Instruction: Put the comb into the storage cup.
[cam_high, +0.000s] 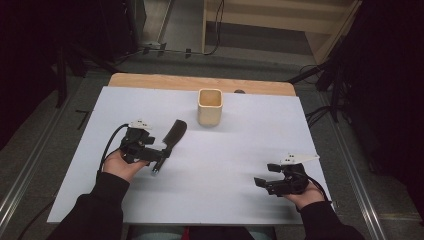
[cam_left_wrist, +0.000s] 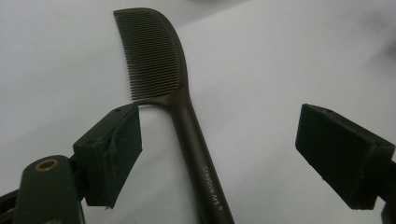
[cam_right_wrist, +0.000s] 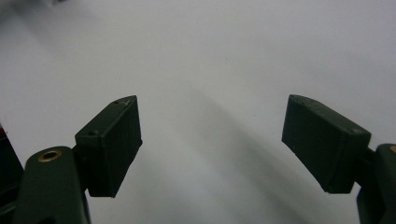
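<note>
A black comb (cam_high: 175, 133) with a long handle lies on the white sheet, left of centre, its toothed end pointing away from me. In the left gripper view the comb (cam_left_wrist: 186, 112) shows the white lettering "Creative Art" on its handle. My left gripper (cam_high: 159, 154) is open, and the handle runs between its two jaws without either pad touching it (cam_left_wrist: 223, 140). My right gripper (cam_high: 264, 175) rests low over the sheet at the front right, open with nothing between its jaws (cam_right_wrist: 212, 140).
A beige square cup (cam_high: 209, 107) stands upright near the back middle of the white sheet (cam_high: 230, 150), just right of the comb's toothed end. A strip of wooden tabletop (cam_high: 150, 80) shows behind the sheet. Cables and dark stands surround the table.
</note>
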